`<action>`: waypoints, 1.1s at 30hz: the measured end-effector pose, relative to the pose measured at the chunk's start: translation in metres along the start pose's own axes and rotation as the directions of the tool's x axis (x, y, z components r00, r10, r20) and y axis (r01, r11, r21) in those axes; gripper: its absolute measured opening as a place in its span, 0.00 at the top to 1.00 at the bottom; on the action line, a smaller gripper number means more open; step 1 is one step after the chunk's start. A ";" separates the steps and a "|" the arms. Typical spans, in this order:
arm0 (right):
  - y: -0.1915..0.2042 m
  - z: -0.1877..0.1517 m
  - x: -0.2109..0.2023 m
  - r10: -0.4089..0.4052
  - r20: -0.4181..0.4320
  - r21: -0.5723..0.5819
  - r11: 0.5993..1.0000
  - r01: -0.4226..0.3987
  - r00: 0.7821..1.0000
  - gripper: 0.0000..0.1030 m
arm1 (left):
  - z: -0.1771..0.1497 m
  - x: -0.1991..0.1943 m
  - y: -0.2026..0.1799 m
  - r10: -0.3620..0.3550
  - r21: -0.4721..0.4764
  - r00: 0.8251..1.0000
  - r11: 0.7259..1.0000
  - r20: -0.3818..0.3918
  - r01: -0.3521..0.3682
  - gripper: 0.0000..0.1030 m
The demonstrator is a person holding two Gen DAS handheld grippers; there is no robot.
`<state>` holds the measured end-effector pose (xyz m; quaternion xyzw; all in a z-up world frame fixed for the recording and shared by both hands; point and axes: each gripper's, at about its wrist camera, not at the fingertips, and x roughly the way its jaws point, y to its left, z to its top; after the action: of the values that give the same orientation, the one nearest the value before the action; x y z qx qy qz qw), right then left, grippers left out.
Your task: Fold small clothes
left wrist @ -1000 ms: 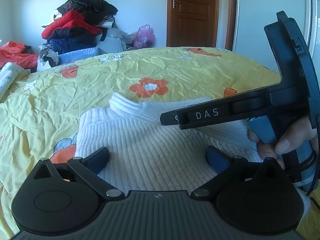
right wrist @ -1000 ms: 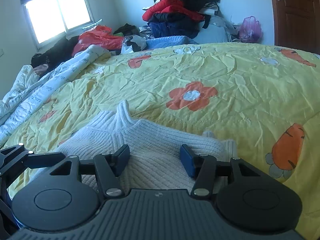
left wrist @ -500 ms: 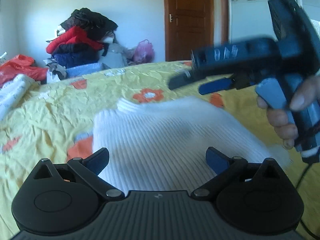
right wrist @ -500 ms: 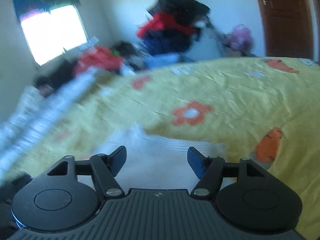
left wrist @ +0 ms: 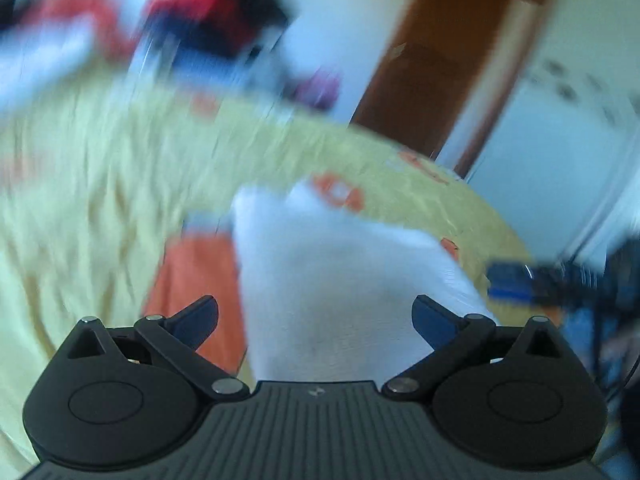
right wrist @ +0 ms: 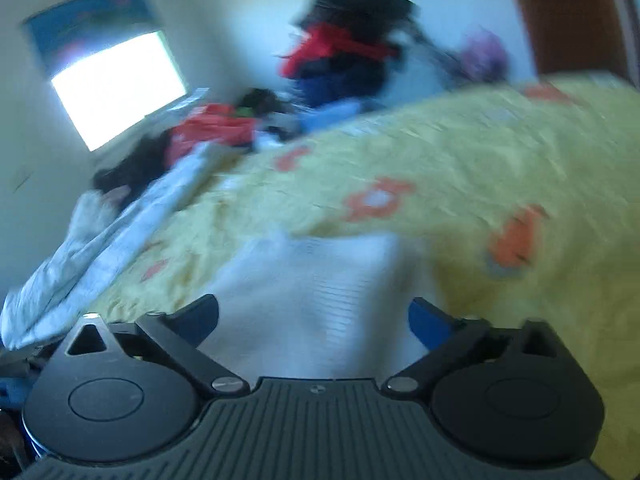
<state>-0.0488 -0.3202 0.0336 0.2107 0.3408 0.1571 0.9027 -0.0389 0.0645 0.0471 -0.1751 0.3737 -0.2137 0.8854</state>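
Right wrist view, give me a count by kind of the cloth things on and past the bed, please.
White knit sweater: 1
Yellow flowered bedspread: 1
White rumpled quilt: 1
Heap of mixed clothes, too blurred to split: 1
Total: 4

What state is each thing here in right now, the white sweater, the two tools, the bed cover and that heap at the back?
White sweater: folded, lying flat on the bed, held by neither tool.
Left tool: open, nothing between its fingers.
Right tool: jaws opening wide, nothing gripped.
Yellow bed cover: spread out, wrinkled.
Clothes pile: heaped, unfolded.
Door: looks shut; blurred.
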 end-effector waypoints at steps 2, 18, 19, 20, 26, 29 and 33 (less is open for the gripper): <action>-0.024 -0.002 0.012 0.041 -0.084 0.114 0.993 -0.031 0.996 0.02 | 0.003 0.021 0.021 -0.045 -0.125 0.997 0.992 -0.067 0.036 0.00; 0.008 0.003 0.058 0.267 -0.113 0.147 0.957 -0.249 0.957 0.43 | 0.049 0.024 0.011 0.047 -0.007 0.998 0.999 -0.045 -0.047 0.48; 0.009 0.003 0.066 0.252 -0.131 0.139 0.962 -0.234 0.959 0.44 | 0.049 0.029 0.016 0.067 0.004 0.996 0.998 -0.064 -0.067 0.45; 0.009 0.001 0.075 0.216 -0.154 0.111 0.973 -0.200 0.964 0.44 | 0.045 0.036 0.024 0.083 0.010 0.993 0.997 -0.086 -0.083 0.35; -0.017 -0.008 0.048 0.254 -0.111 0.254 0.942 -0.219 0.961 0.17 | 0.008 -0.006 0.037 -0.036 -0.116 0.998 0.993 -0.057 0.029 0.08; -0.018 -0.018 0.019 0.294 -0.102 0.246 0.933 -0.262 0.950 0.01 | -0.017 -0.014 0.040 -0.115 -0.171 0.991 0.980 -0.071 0.102 0.00; 0.004 -0.037 0.024 0.252 -0.221 0.112 0.966 -0.232 0.942 0.26 | -0.034 0.005 0.020 -0.074 -0.159 0.990 0.986 -0.118 0.055 0.05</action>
<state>-0.0576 -0.2963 -0.0027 0.2691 0.4226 0.2761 0.8202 -0.0553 0.0733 0.0125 -0.2423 0.4376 -0.2230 0.8367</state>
